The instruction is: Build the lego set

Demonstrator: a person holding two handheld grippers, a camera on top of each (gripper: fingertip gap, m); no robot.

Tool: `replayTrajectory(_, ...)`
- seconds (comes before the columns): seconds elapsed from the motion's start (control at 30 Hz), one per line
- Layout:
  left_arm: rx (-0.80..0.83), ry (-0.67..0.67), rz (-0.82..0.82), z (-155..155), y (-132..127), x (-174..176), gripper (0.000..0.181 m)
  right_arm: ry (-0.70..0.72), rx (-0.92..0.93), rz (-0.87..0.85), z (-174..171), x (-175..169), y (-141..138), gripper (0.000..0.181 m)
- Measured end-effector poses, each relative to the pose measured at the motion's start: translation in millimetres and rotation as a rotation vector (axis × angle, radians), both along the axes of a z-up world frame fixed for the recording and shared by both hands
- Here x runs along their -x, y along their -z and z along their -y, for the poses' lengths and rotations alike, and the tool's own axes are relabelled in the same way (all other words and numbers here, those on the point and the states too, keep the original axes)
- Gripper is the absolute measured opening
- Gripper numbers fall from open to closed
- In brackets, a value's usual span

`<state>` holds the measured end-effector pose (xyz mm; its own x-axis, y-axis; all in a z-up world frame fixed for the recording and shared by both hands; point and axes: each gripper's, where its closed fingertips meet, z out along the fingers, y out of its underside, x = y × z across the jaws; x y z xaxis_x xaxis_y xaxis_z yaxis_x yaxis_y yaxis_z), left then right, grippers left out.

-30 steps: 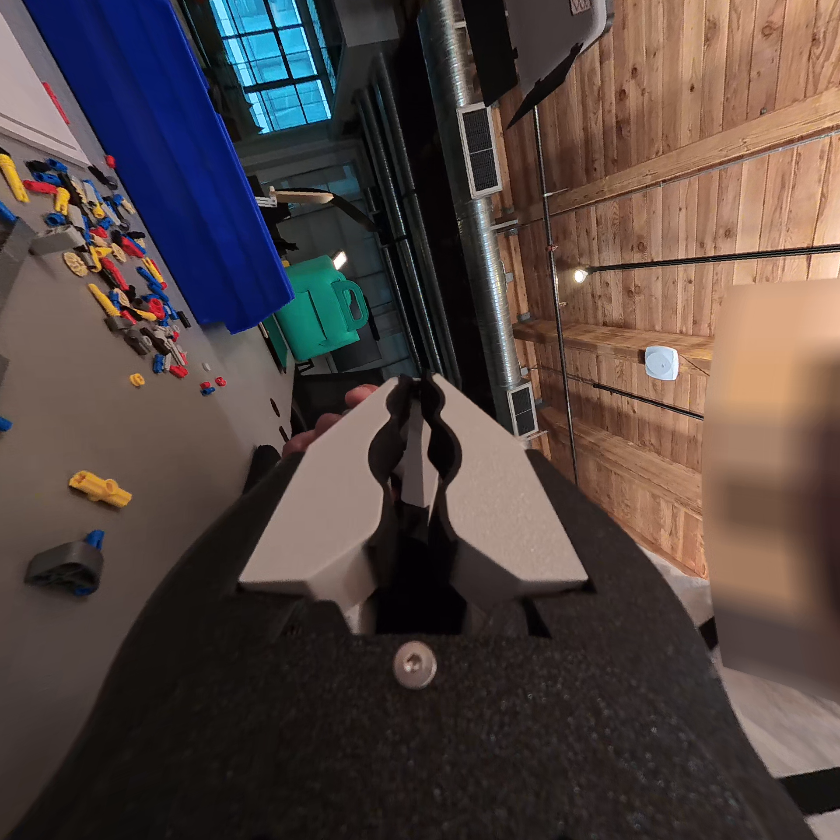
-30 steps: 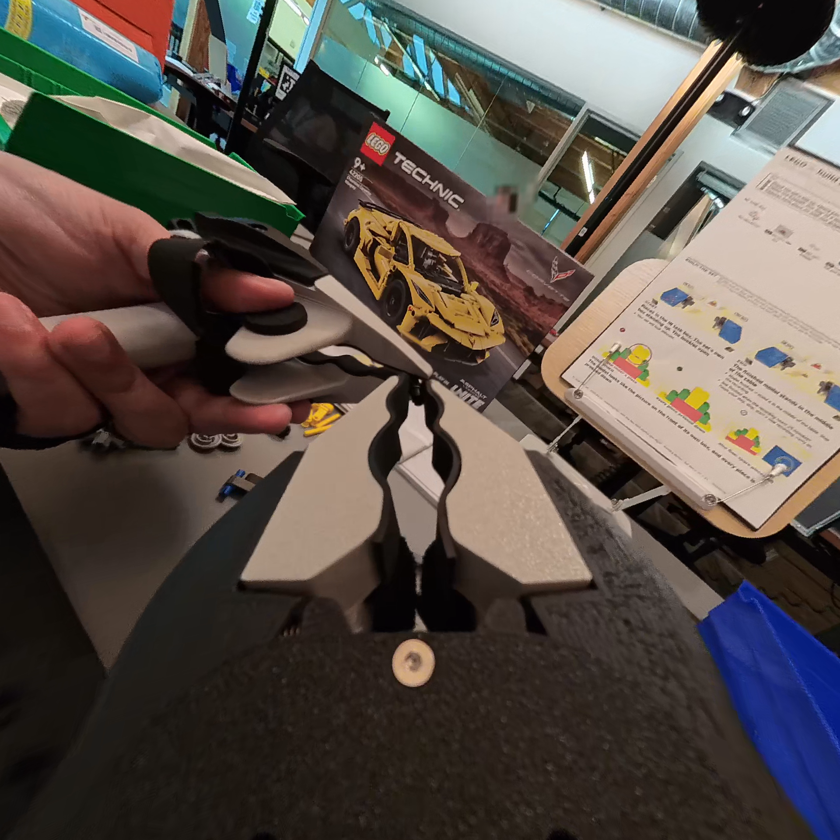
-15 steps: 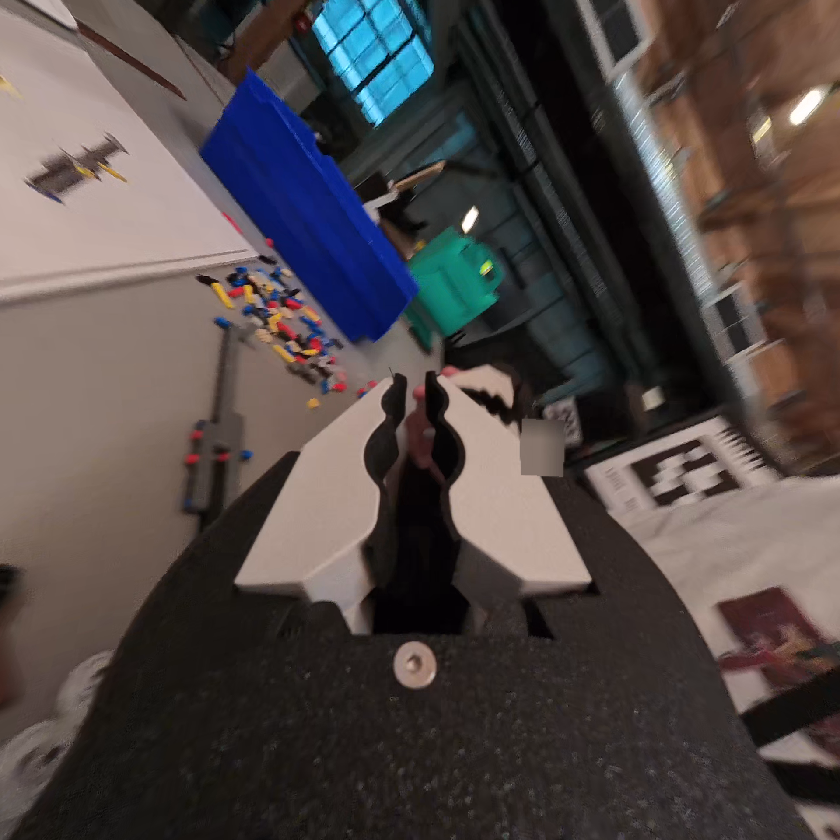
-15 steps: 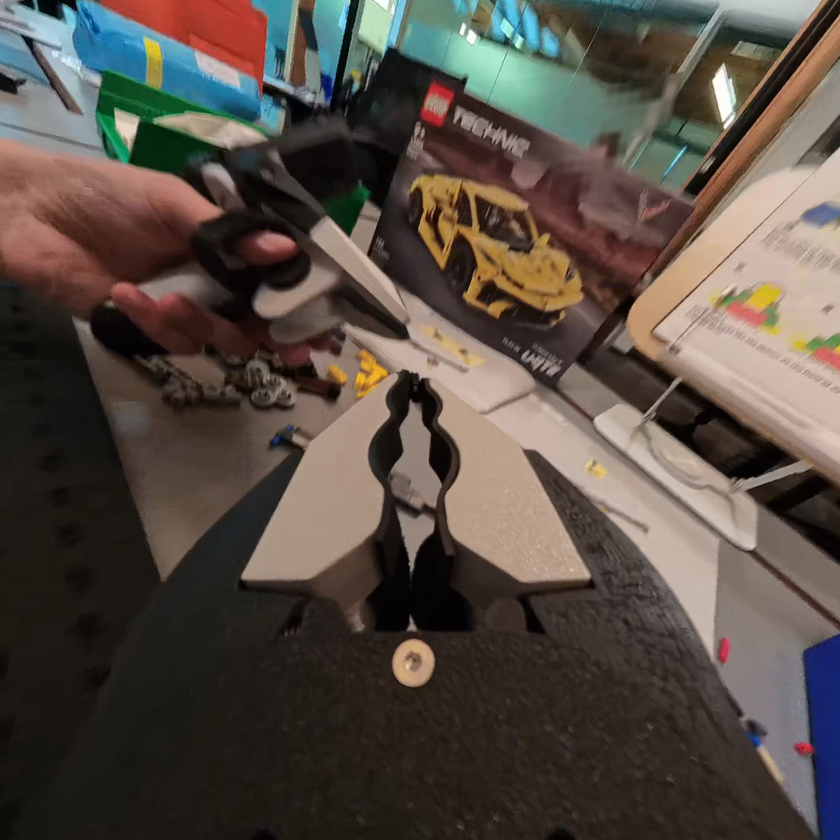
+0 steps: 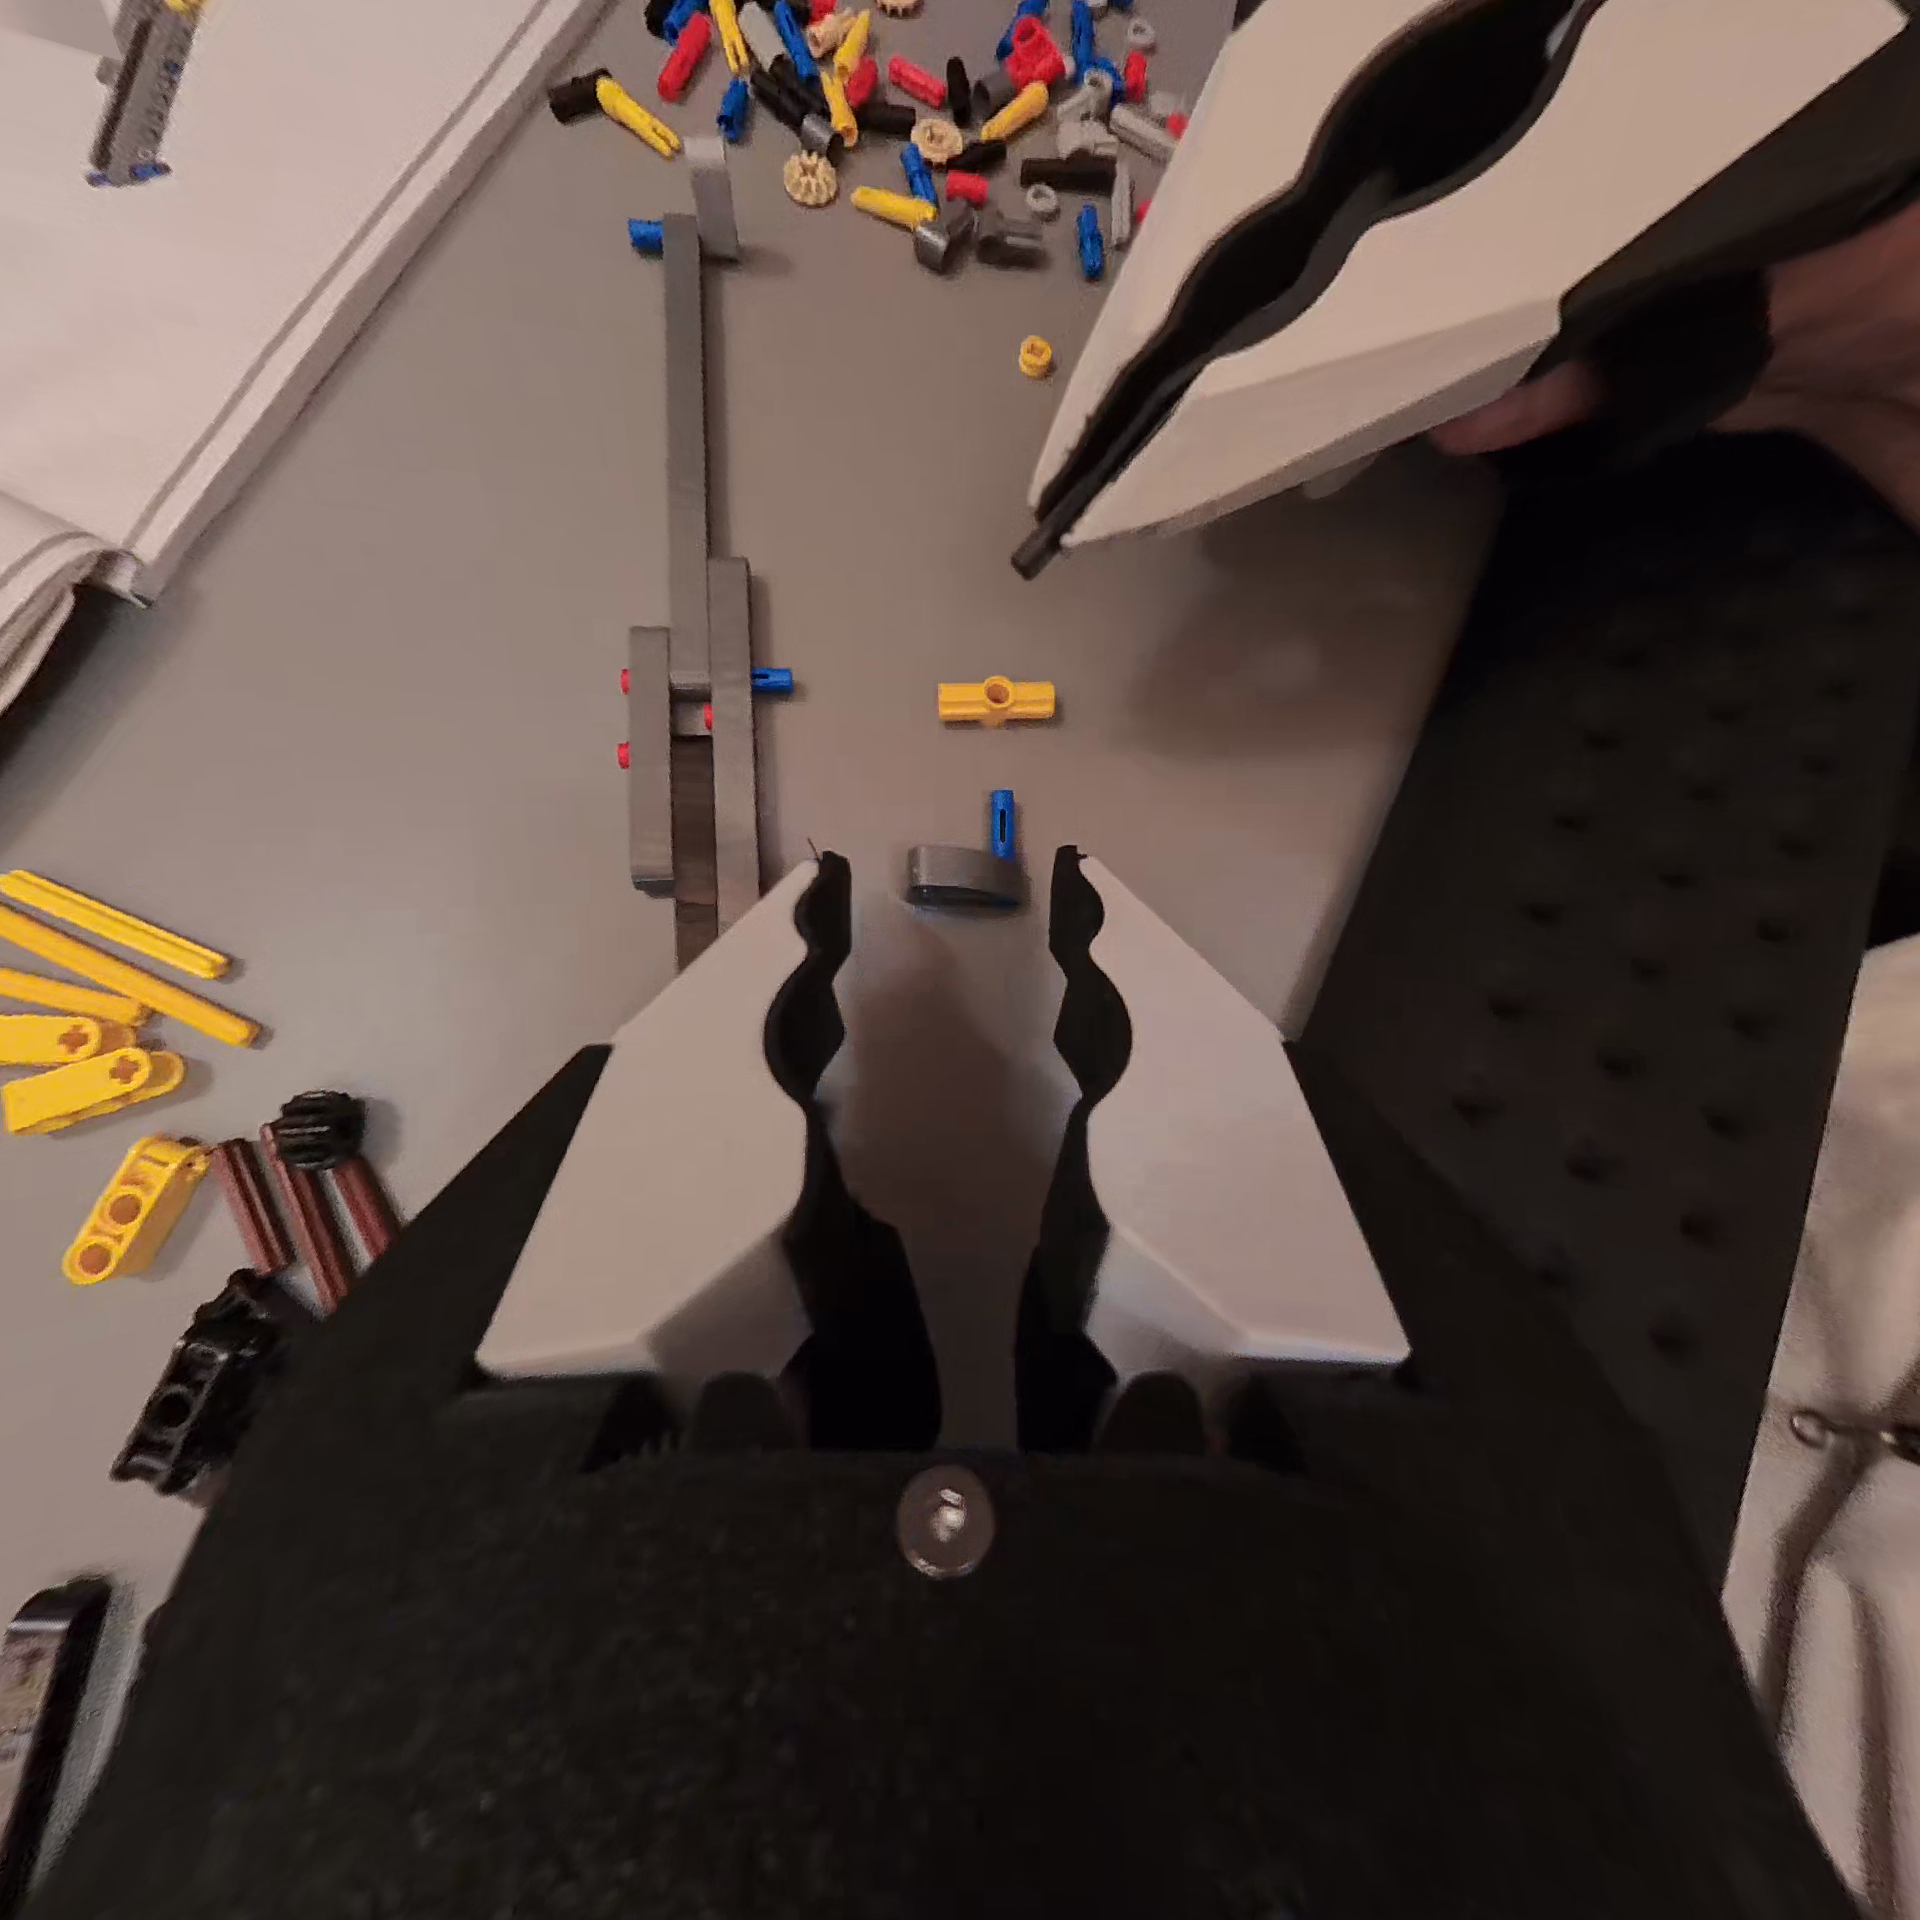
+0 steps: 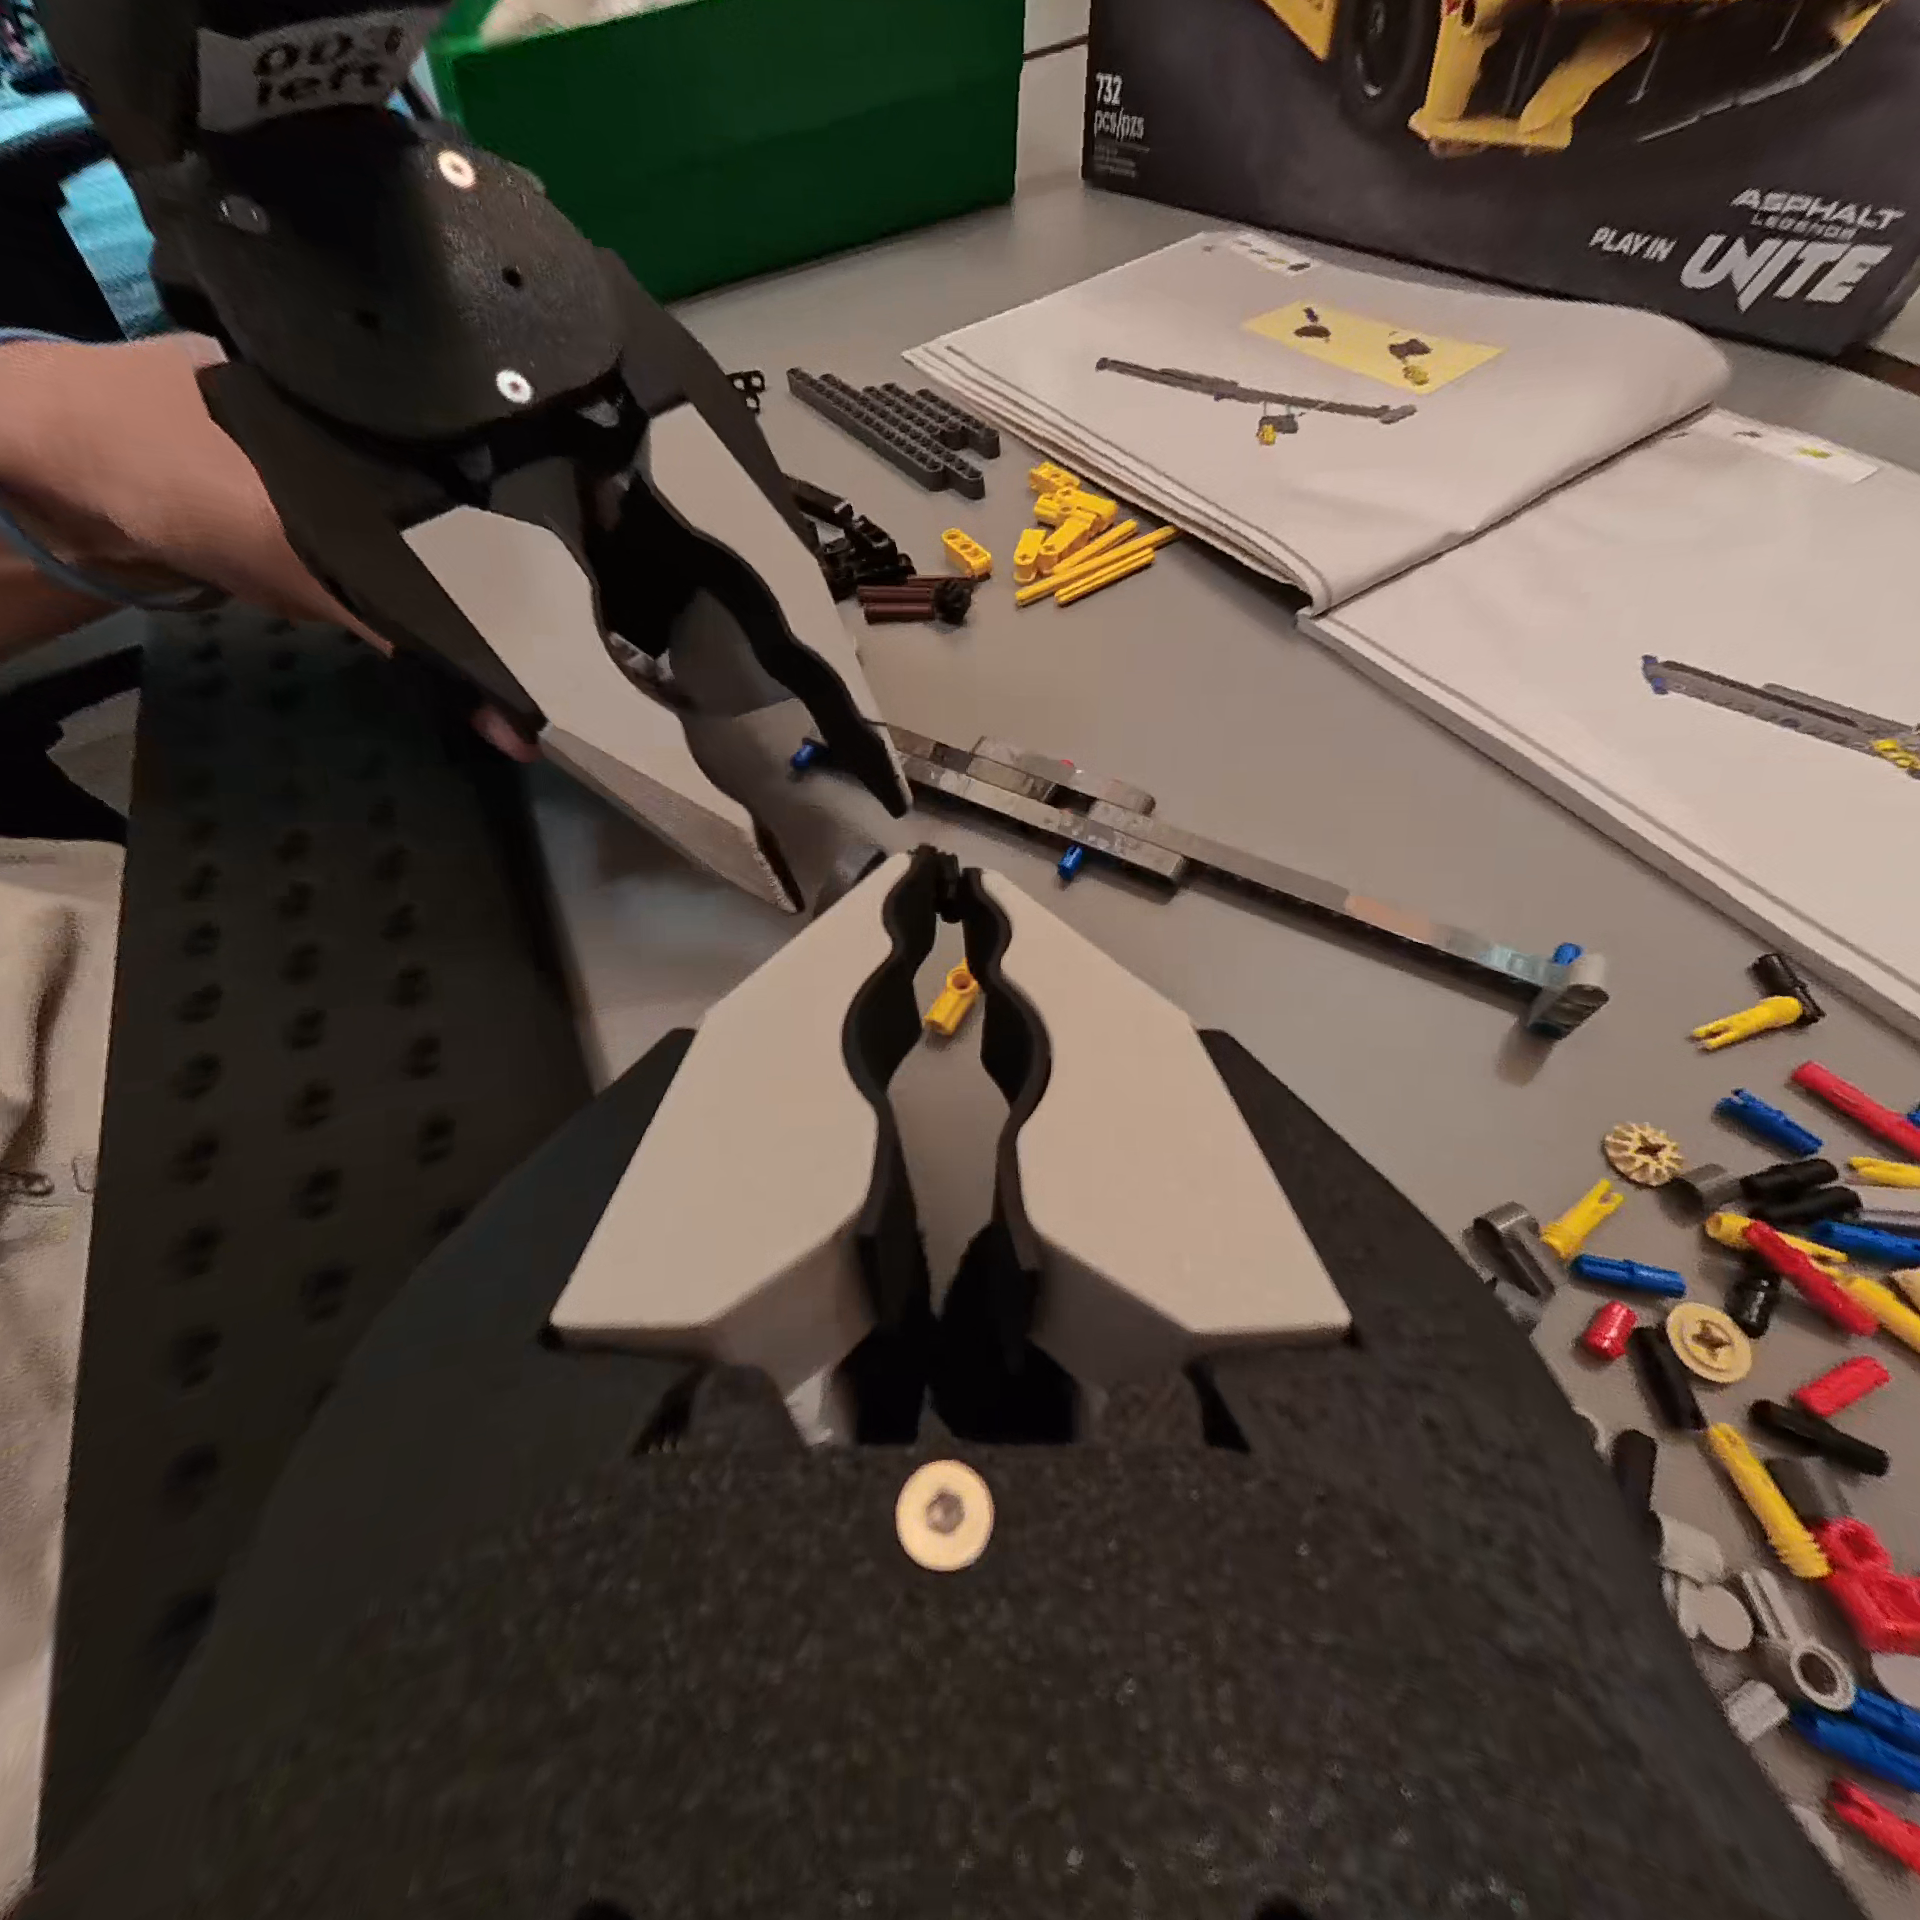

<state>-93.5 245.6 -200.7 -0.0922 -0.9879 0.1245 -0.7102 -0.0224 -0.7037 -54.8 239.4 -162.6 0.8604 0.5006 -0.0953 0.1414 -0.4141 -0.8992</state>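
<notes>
Underneath, a grey table [image 5: 416, 582] carries scattered pieces [image 5: 935, 114] and booklets [image 6: 1351, 416].

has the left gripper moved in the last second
Yes. The left gripper swung down from aiming at the ceiling and wooden wall to point at the grey table, open just short of a small grey piece.

Grey tabletop [image 5: 416, 582] — black perforated mat [image 5: 1621, 831]
</notes>
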Motion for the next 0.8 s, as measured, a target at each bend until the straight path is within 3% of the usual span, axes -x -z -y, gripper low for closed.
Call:
replayTrajectory(0.1,-0.033,0.012,-0.060,-1,11,0,0.037,-0.012,0.010,-0.001,2,2,3,0.004)
replayTrajectory(0.23,-0.030,0.040,-0.063,5,12,-4,0.022,-0.009,0.011,-0.038,2,0,1,0.004)
replayTrajectory(0.37,-0.109,0.109,-0.047,7,12,-8,0.022,-0.011,0.051,-0.079,1,0,5,0.004)
replayTrajectory(0.7,-0.508,0.374,0.469,13,-43,-30,0.022,-0.036,0.030,-0.192,3,3,-7,0.004)
replayTrajectory(0.8,-0.582,0.400,0.484,13,-43,-34,0.022,-0.050,0.016,-0.194,4,5,-10,0.004)
